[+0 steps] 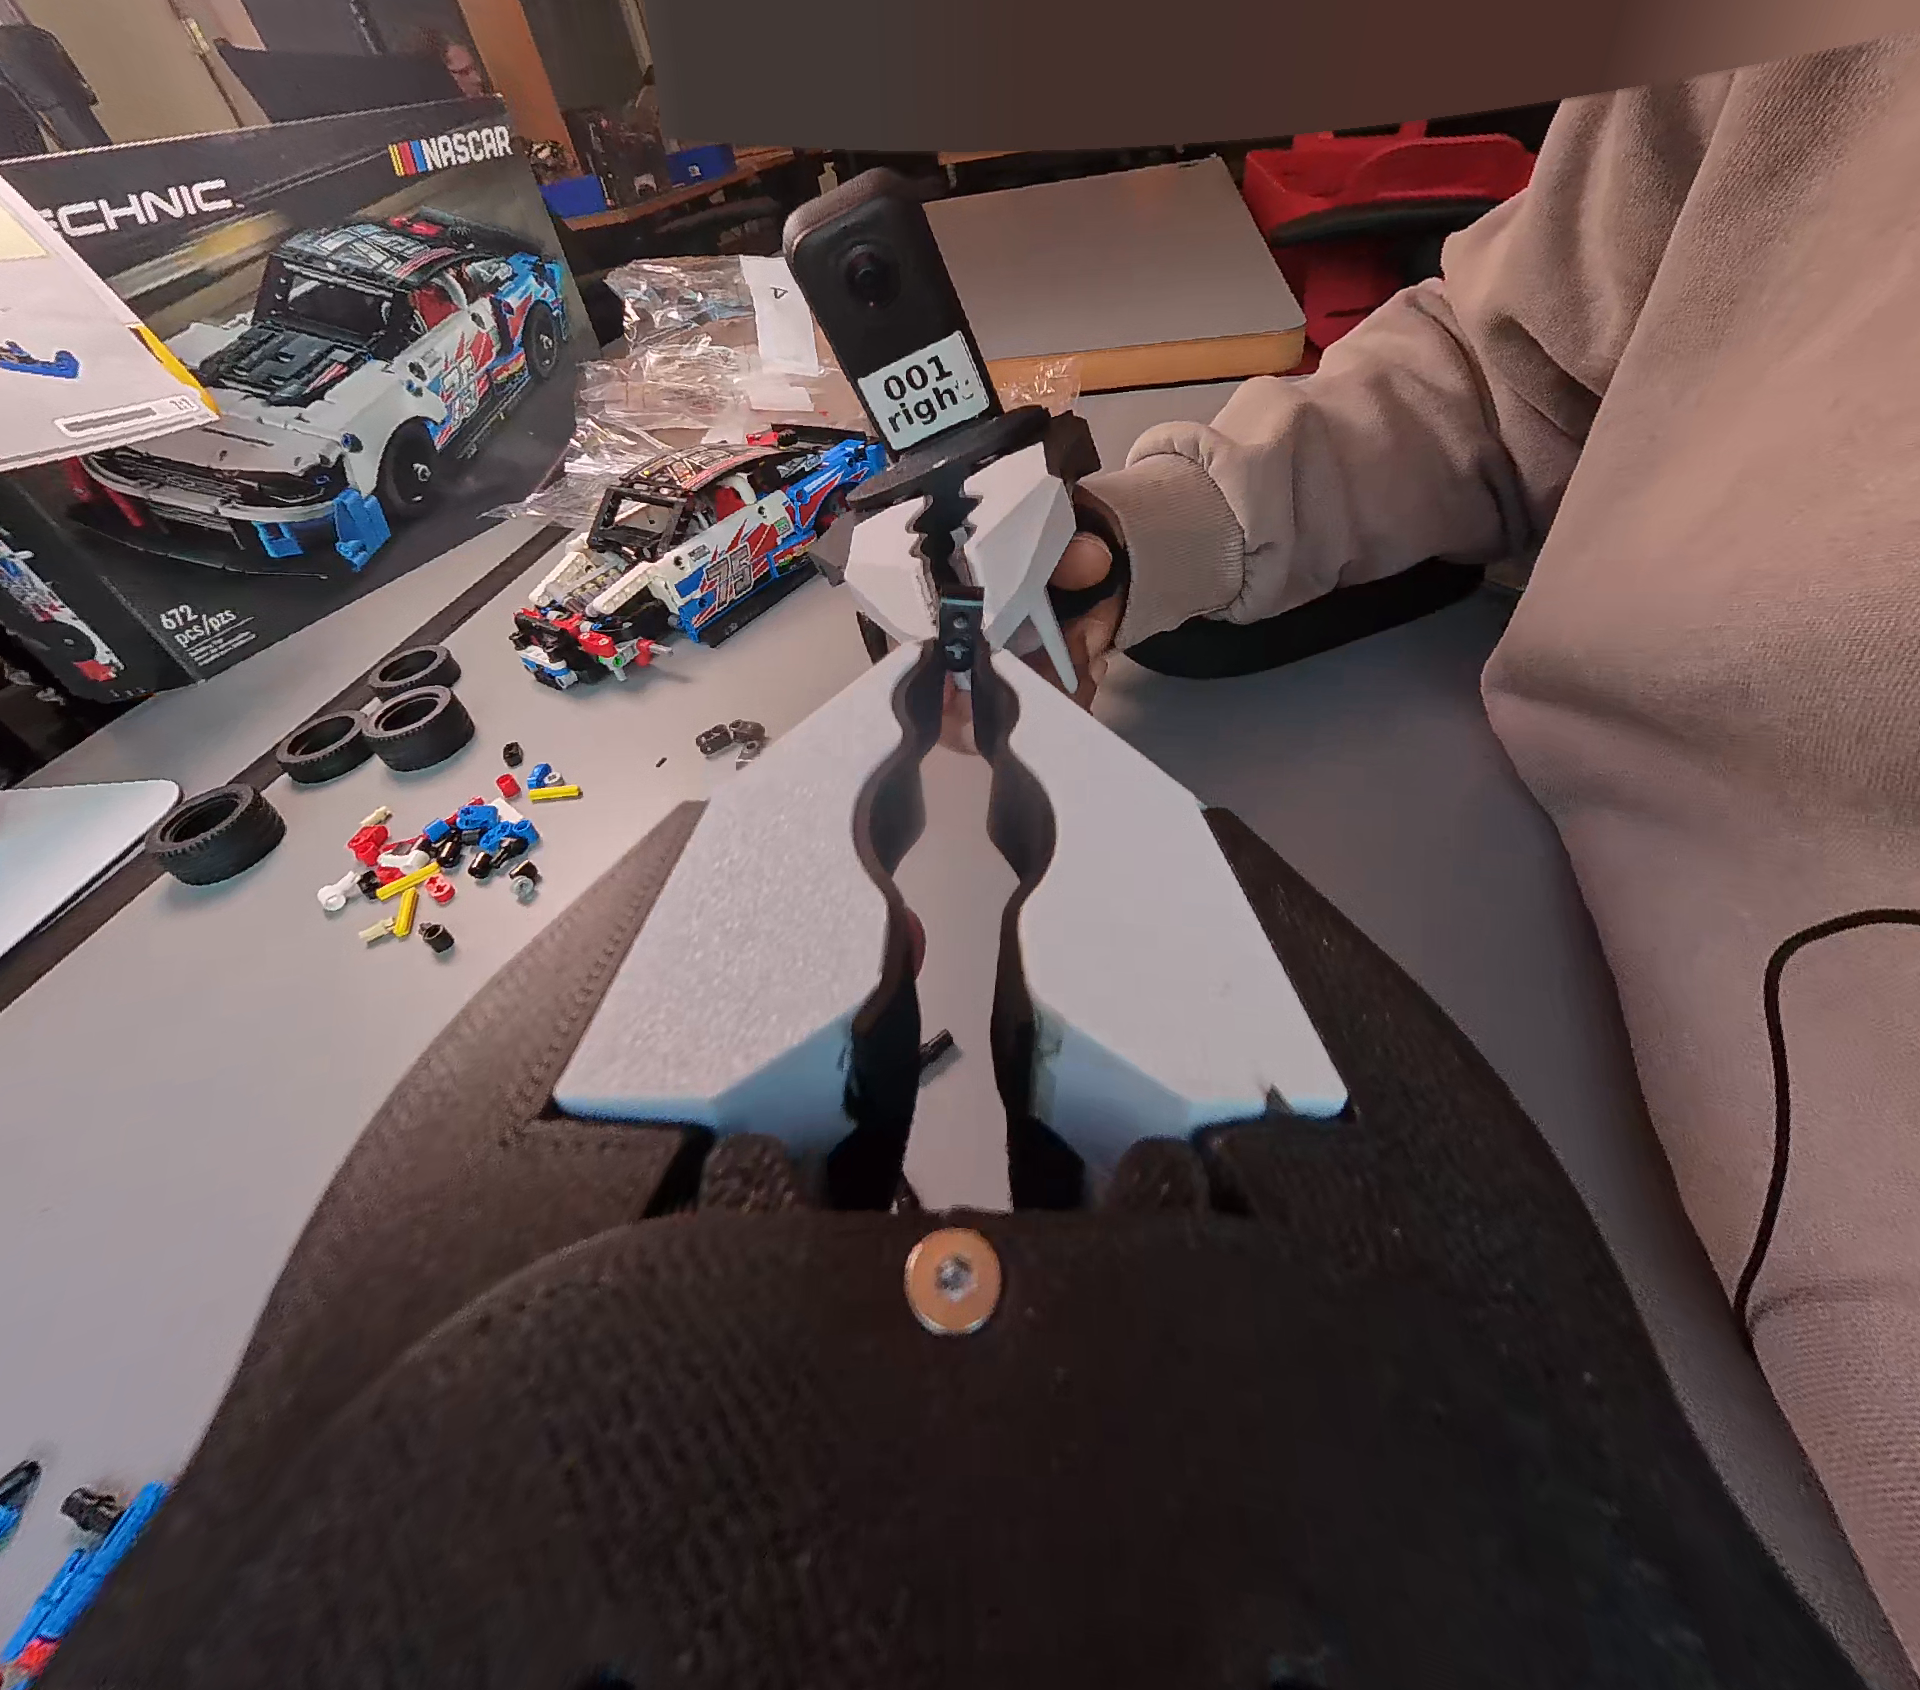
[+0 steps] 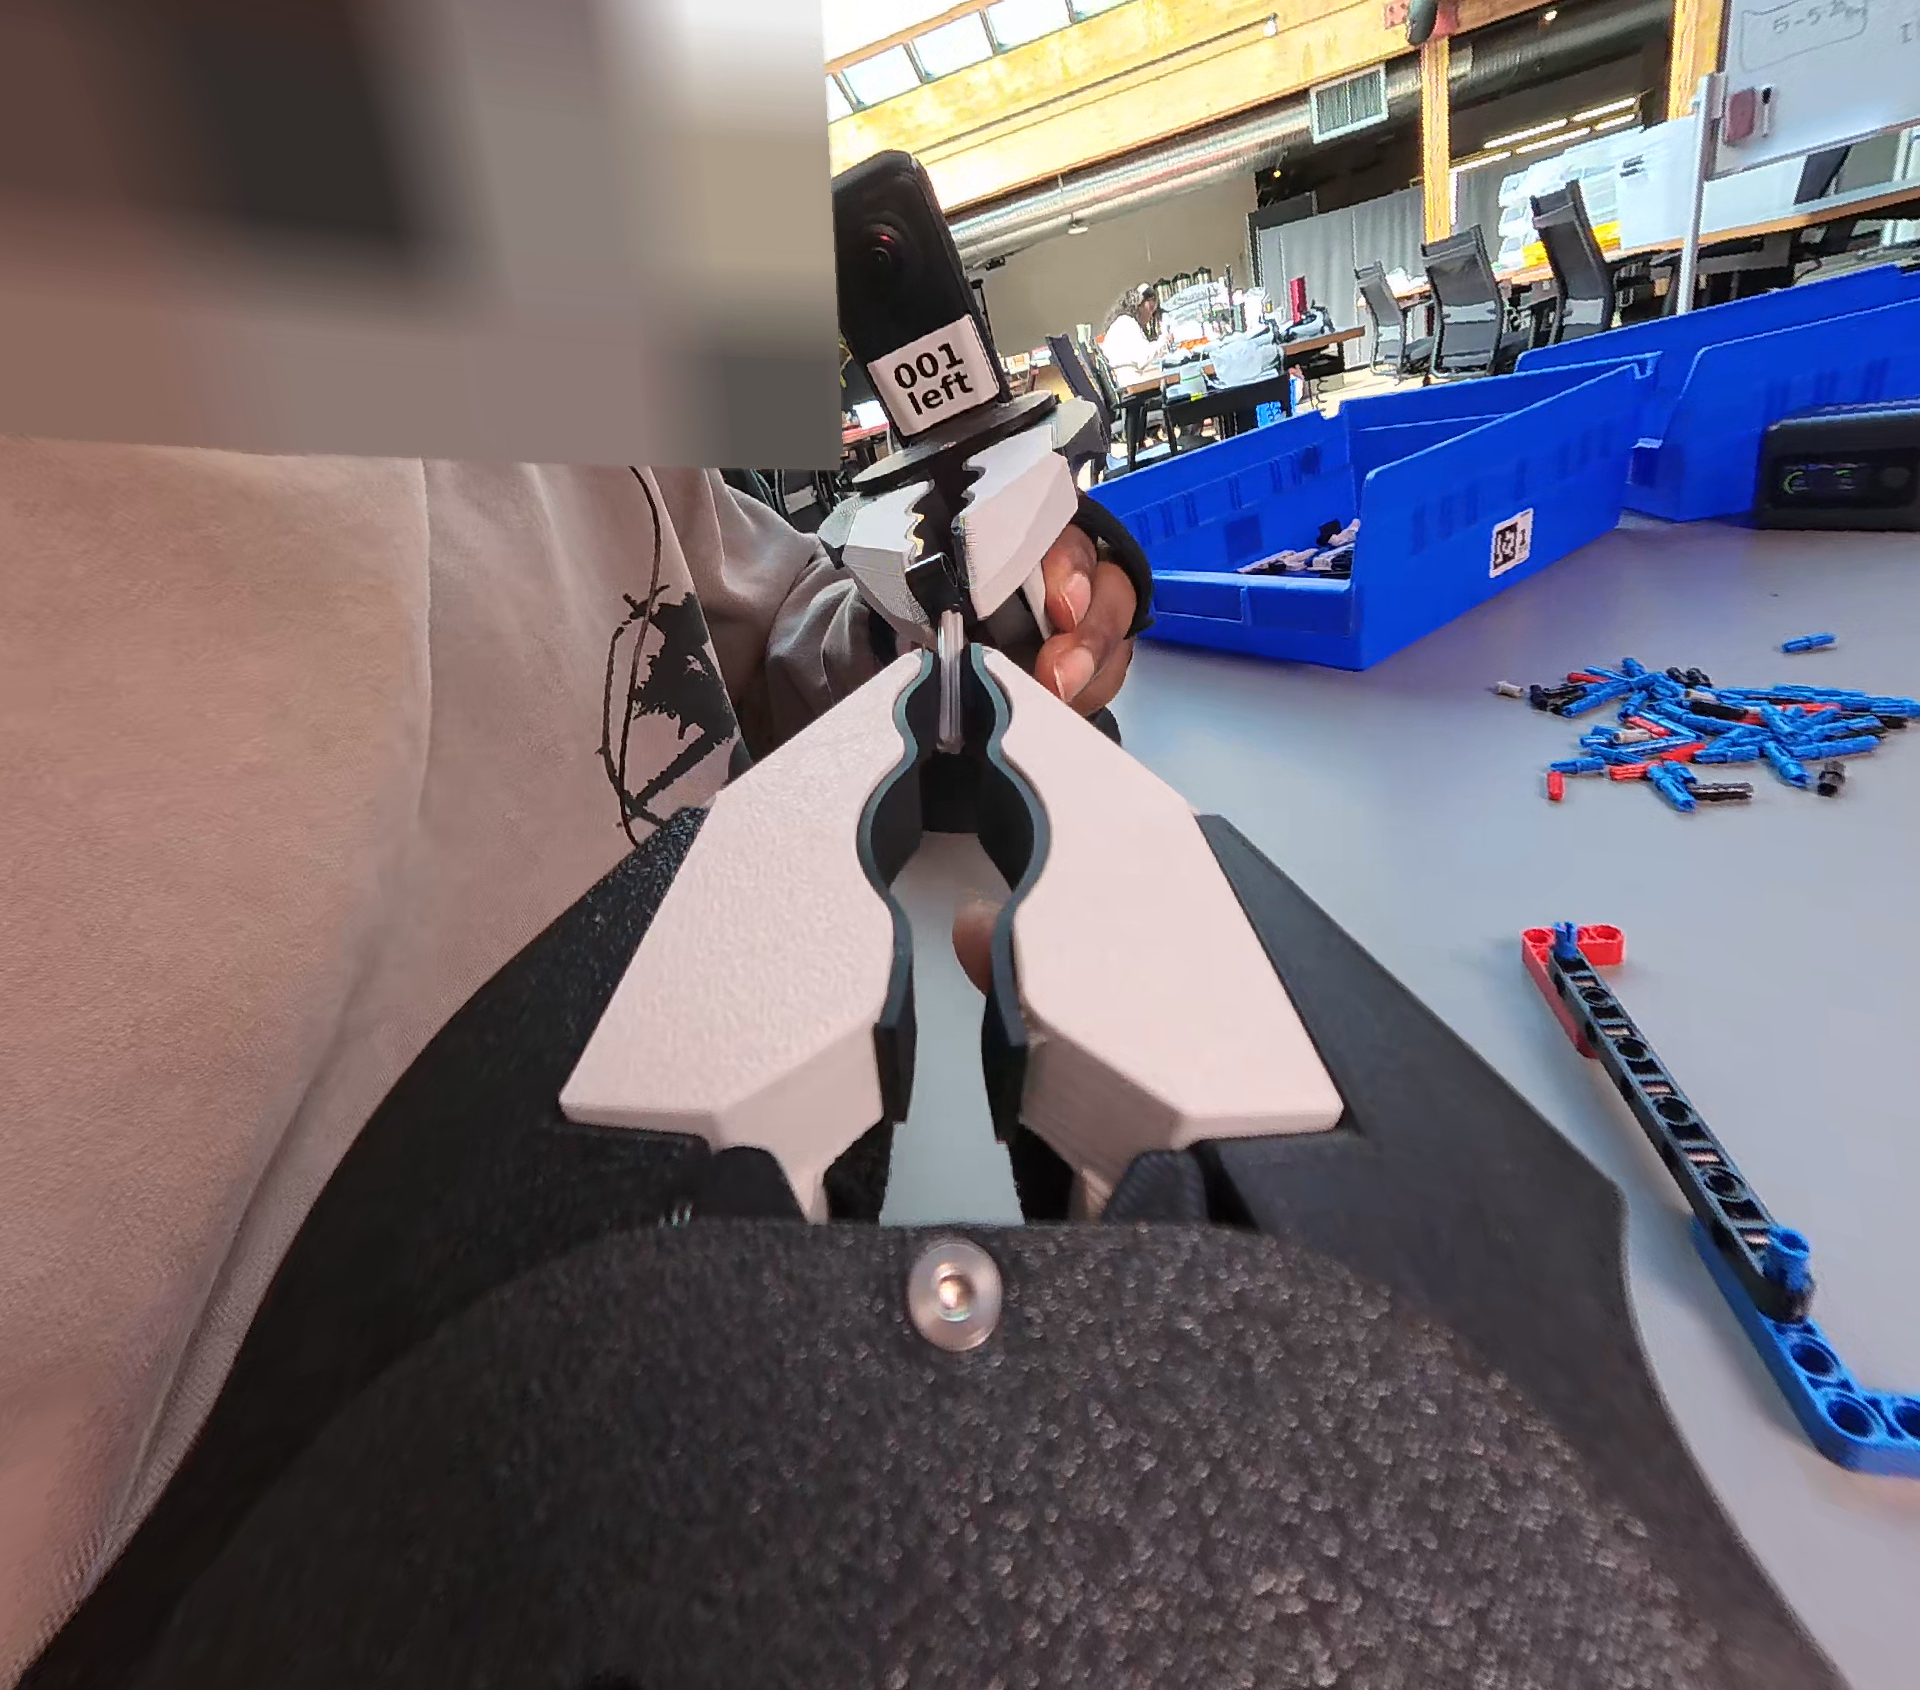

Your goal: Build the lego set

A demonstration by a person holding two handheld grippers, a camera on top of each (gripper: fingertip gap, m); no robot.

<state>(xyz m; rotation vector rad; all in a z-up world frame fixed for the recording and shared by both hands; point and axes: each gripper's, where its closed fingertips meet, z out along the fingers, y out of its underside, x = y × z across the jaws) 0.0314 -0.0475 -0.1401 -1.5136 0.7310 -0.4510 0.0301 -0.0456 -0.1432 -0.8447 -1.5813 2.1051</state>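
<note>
My two grippers face each other tip to tip above the grey table. My left gripper is shut at its tips on a small black connector piece. In the right wrist view that piece sits in the left gripper's jaws. My right gripper is shut on a small light grey ring-like piece. The two pieces meet between the tips. A partly built race car stands on the table beyond, to the left.
The set's box stands at the left, with several tyres and loose small pieces before it. Blue bins, a pile of blue pins and a black beam with red and blue ends lie right. The person's torso is close. My left and right fingertips are right by each other.
</note>
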